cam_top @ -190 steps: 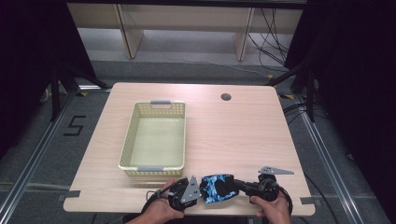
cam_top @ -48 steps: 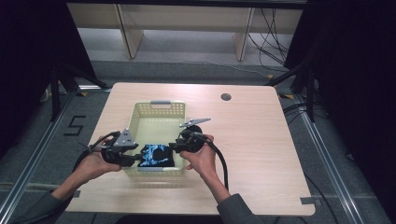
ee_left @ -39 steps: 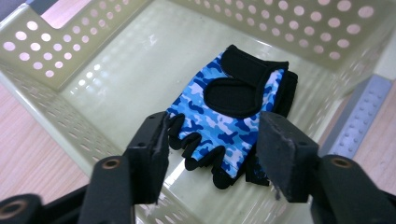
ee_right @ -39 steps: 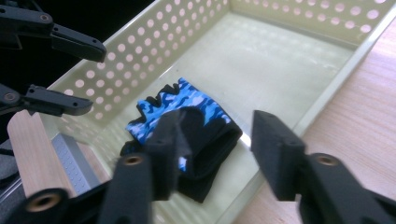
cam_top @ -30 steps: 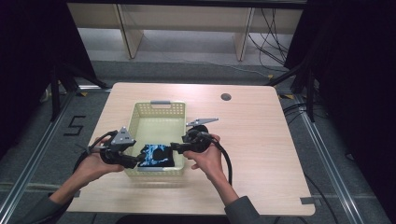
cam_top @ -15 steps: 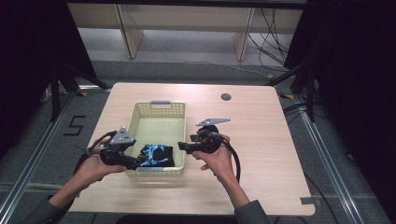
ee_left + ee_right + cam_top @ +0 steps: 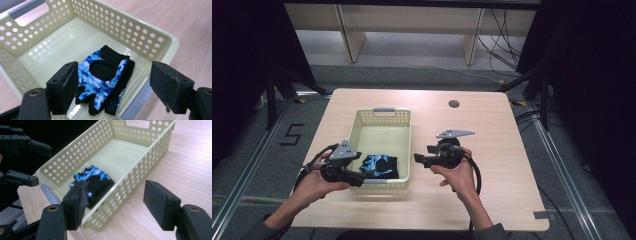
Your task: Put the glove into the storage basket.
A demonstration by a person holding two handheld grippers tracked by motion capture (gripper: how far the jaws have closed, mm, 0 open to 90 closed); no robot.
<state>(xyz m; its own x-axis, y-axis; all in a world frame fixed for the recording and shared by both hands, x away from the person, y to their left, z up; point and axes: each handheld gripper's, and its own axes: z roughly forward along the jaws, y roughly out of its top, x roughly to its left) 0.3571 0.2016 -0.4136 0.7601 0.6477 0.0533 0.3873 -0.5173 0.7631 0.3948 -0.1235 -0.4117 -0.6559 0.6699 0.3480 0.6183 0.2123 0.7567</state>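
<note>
One pale yellow basket [image 7: 382,125] sits on one wooden table [image 7: 492,125]. Inside it, at the end nearest me, lies one glove [image 7: 105,80], blue camouflage with black patches, flat on the basket floor and touching neither of my tools. I hold two grippers. My left gripper [image 7: 113,86] hovers above the basket's near end, jaws wide apart over the glove. My right gripper [image 7: 117,203] is just outside the basket's right wall, jaws wide apart and holding nothing.
</note>
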